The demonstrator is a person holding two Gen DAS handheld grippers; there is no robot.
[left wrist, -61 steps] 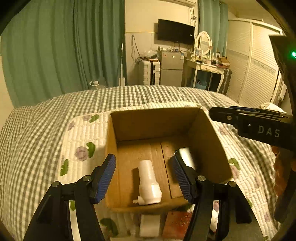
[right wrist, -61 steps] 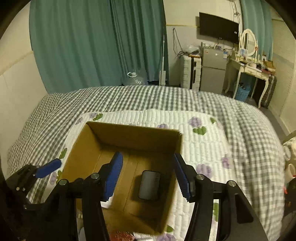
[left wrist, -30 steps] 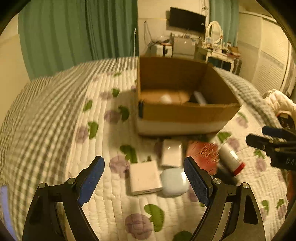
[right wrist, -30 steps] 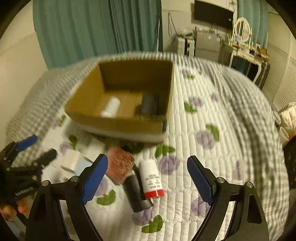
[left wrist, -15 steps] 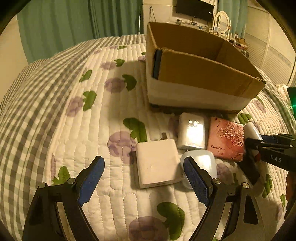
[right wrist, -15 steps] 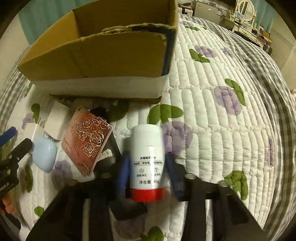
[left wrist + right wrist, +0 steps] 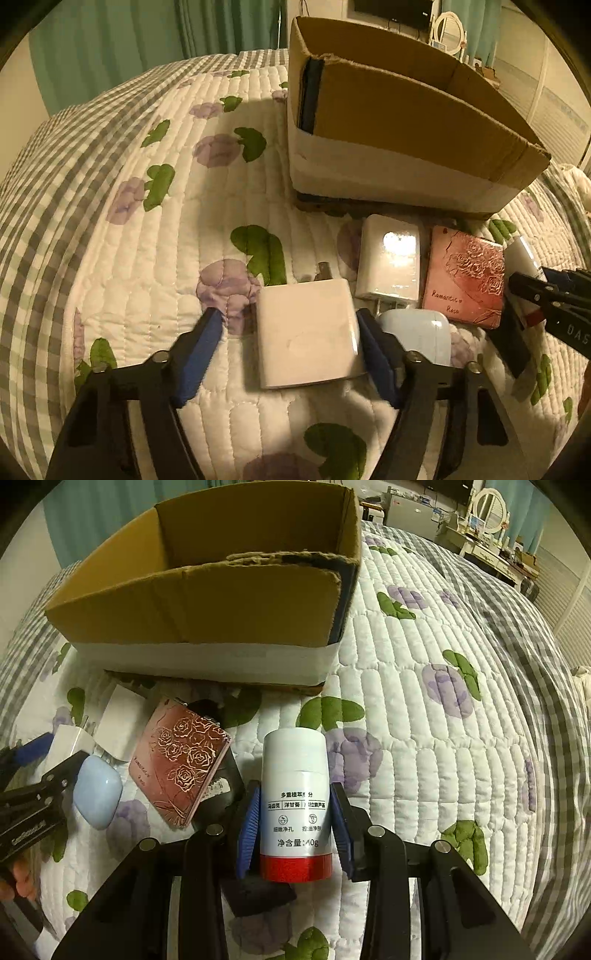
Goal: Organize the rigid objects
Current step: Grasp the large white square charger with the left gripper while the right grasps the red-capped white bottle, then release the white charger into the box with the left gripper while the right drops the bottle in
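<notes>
A white square charger block (image 7: 308, 330) lies on the quilt between the blue pads of my left gripper (image 7: 288, 352); the right pad touches it, the left pad stands a little off. My right gripper (image 7: 293, 829) has its pads against both sides of a white bottle with a red cap (image 7: 295, 808) lying on the quilt. The open cardboard box (image 7: 388, 122) stands just behind the items; it also shows in the right wrist view (image 7: 221, 602).
Between the grippers lie a white adapter (image 7: 391, 264), a pale blue case (image 7: 421, 332), a red rose-embossed box (image 7: 179, 764) and a black object (image 7: 221, 775) under it. All rest on a flowered quilt (image 7: 424, 720) on a checked bed.
Both grippers came down from over the box to the items in front of it. The left closed in around the white charger block; the right closed on the bottle.
</notes>
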